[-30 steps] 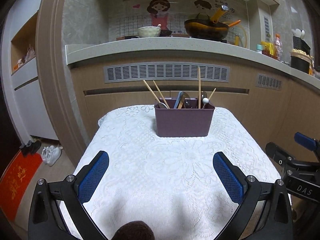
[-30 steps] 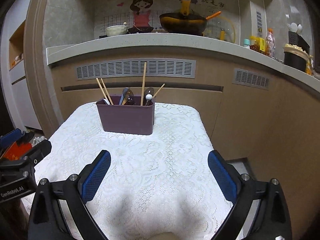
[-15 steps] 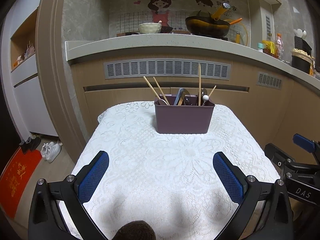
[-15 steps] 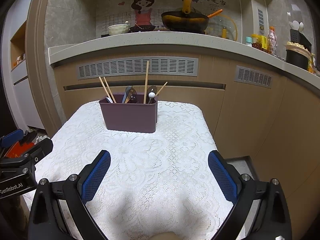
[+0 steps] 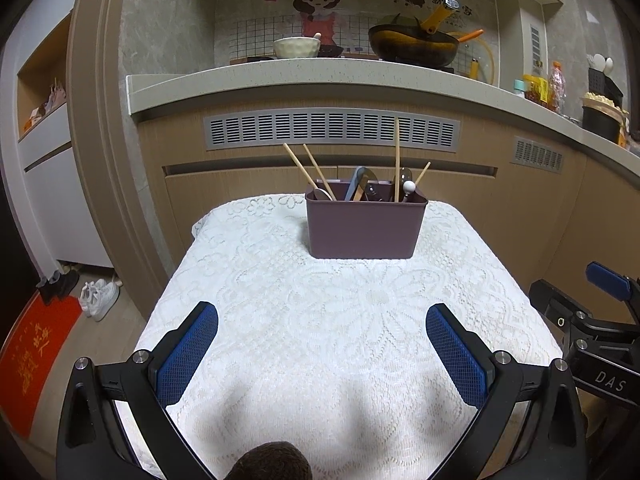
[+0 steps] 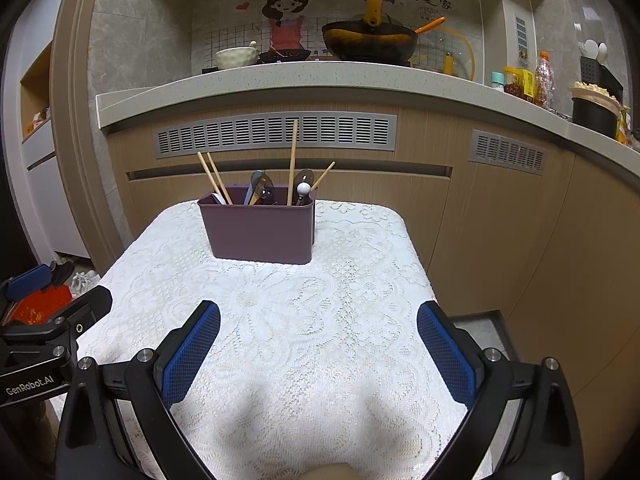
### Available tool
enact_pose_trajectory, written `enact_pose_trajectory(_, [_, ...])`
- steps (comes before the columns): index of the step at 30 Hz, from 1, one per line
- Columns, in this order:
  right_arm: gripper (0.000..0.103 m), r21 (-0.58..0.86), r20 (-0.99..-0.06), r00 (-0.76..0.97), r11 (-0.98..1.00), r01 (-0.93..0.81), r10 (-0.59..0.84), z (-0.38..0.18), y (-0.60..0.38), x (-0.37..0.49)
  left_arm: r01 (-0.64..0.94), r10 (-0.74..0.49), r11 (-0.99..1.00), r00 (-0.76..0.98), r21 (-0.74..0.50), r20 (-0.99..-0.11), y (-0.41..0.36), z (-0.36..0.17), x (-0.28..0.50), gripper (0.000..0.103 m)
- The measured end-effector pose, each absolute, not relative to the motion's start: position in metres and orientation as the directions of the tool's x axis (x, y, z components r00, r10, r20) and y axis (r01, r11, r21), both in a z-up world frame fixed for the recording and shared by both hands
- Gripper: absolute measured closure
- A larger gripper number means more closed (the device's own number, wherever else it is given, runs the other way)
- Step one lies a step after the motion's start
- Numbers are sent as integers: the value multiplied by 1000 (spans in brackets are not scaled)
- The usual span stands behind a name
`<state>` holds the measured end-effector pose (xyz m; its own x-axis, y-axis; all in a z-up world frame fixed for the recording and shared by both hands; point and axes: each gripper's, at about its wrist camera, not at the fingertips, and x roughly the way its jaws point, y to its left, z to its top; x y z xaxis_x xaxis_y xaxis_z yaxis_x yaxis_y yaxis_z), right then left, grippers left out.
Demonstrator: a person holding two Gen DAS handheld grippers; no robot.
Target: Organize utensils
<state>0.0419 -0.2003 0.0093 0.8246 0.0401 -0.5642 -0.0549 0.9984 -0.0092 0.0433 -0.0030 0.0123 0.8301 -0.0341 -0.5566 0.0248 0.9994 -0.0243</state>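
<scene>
Both tongs stand wide open and hold nothing. The left gripper (image 5: 322, 344) and the right gripper (image 6: 318, 344) hover side by side over the near part of the lace tablecloth (image 5: 320, 320), each one visible at the edge of the other's view.

The purple holder (image 5: 362, 228) stands straight ahead of the left tongs and ahead, a little to the left, of the right tongs, well apart from both, on the far part of the cloth. Inside it the utensils are mixed: two chopsticks (image 5: 308, 172) lean to the left, one long chopstick (image 5: 397, 156) stands almost upright, a short one leans to the right, and some spoons (image 5: 360, 184) sit between them. I cannot tell if the holder has compartments.

I judge that the sorting is not yet begun, or that all pieces are already inside and only the grouping remains. To do this step well, bring one gripper forward and above the rim, choose a single piece that stands free, such as the upright chopstick, and close on its upper part. Lift it straight up so that it does not drag its neighbours. The other gripper can steady the holder's wall, because the cloth may slide or wrinkle.
</scene>
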Motion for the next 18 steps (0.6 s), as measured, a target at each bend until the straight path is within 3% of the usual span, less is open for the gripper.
enact_pose_trajectory(18, [5,-3,-569,821,998,-56,45,7,-200,40,20,-32,999,834,-29,-551,-1,11,42,0])
